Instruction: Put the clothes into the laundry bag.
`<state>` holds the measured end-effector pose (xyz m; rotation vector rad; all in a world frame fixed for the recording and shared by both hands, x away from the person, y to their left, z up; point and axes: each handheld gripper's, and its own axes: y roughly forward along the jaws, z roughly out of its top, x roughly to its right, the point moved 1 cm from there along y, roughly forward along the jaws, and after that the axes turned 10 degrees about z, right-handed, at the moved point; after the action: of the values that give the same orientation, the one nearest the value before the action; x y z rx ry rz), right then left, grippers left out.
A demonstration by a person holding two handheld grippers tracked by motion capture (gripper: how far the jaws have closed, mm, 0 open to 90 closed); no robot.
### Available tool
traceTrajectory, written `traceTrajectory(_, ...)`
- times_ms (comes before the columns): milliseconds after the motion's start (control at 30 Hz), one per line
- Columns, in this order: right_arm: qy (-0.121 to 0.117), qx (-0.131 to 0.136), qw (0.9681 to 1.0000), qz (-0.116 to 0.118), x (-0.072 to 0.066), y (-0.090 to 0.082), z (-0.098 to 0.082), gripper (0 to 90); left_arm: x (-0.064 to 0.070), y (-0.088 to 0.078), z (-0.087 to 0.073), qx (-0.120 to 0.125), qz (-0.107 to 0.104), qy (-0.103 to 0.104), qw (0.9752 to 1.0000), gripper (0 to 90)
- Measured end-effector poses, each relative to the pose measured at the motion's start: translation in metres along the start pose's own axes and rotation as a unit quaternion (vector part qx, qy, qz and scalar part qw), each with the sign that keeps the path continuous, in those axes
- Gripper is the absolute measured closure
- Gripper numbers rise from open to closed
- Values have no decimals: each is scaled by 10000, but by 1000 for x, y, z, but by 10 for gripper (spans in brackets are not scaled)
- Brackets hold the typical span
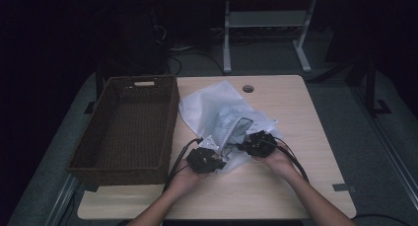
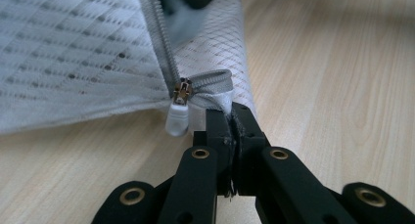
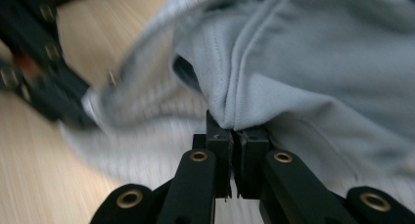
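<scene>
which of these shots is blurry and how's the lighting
High view: dim and underexposed, the room behind nearly black, only the table and white mesh bag lit. Left gripper view: bright, sharp on the zipper pull, background wood soft. Right gripper view: motion-smeared at the left, where the left gripper blurs; grey fabric at the jaws fairly clear.

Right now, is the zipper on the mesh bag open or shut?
Open: the zipper pull sits at the corner end of the mesh bag, and its mouth gapes.
</scene>
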<state>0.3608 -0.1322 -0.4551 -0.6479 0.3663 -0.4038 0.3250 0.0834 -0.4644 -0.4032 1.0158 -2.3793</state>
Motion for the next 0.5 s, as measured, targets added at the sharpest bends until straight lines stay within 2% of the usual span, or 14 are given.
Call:
traceTrajectory(100, -108, 77, 9999, 87, -8, 12, 13, 863, 0, 1, 0, -39, -43, 49, 10000, 878)
traceTrajectory(200, -212, 1, 9998, -18, -13, 28, 23, 863, 1, 0, 0, -60, -92, 74, 9999, 882)
traceTrajectory(433, 16, 87, 9985, -541, 1, 57, 36, 865, 2, -2, -2, -148, -128, 191, 9996, 888)
traceTrajectory(500, 68, 130, 9983, -570, 5, 61, 38, 864, 0, -3, -3, -131, -89, 137, 9998, 887)
